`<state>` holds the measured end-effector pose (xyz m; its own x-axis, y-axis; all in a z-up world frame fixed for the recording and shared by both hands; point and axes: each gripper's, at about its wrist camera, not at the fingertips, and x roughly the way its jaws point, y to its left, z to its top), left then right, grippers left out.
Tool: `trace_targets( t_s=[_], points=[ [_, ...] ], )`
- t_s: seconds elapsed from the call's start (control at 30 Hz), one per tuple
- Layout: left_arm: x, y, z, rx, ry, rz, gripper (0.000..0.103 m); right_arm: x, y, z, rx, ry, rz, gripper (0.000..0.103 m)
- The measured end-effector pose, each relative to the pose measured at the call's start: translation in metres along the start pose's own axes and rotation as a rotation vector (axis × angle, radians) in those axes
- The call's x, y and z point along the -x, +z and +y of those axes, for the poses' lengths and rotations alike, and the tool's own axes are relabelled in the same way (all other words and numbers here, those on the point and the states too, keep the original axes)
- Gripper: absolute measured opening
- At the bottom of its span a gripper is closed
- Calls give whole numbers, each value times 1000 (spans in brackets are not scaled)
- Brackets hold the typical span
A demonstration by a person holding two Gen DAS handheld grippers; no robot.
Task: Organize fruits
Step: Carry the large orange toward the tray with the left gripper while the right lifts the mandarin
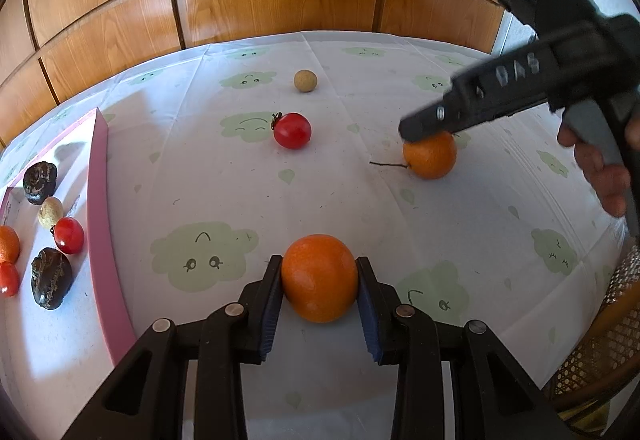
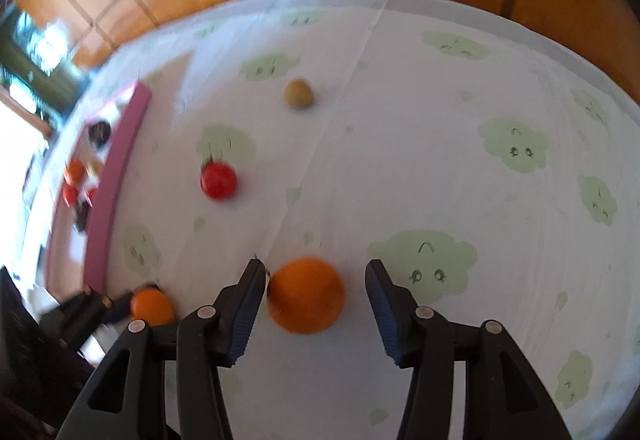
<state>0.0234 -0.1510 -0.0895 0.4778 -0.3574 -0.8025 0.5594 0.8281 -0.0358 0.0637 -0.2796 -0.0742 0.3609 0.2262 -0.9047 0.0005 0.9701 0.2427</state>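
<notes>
Left tongs (image 1: 319, 276) clamp a round orange fruit (image 1: 319, 278) just above the cloud-print white counter cloth (image 1: 224, 179). Right tongs (image 2: 316, 286) stand wide around a second, stemmed orange fruit (image 2: 306, 295) resting on the cloth; left pad near its skin, right pad apart. Red cherry tomato (image 1: 292, 130) & small tan ball-shaped fruit (image 1: 305, 81) lie farther back. Pink-rimmed tray (image 1: 100, 175), at left, holds assorted fruits.
</notes>
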Motion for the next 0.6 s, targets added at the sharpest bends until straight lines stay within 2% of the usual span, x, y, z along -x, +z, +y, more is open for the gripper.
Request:
trace_targets(
  t_s=[0.1,0.23,0.3,0.33,0.37,0.6],
  points=[
    [0,0,0,1,-1,0,35,4,0,-2,-17,0,-18,53],
    [0,0,0,-2,1,1,35,-5,-8,11,43,-5,27,53],
    [0,0,0,-5,0,1,35,-13,-11,17,92,-44,49,53],
    [0,-1,0,-5,0,1,35,-15,-13,20,117,-62,56,44],
    [1,-1,1,-4,-1,0,35,-17,-15,24,142,-77,59,40],
    [2,0,1,0,1,-3,35,-11,-25,46,286,-247,-35,39]
  ],
)
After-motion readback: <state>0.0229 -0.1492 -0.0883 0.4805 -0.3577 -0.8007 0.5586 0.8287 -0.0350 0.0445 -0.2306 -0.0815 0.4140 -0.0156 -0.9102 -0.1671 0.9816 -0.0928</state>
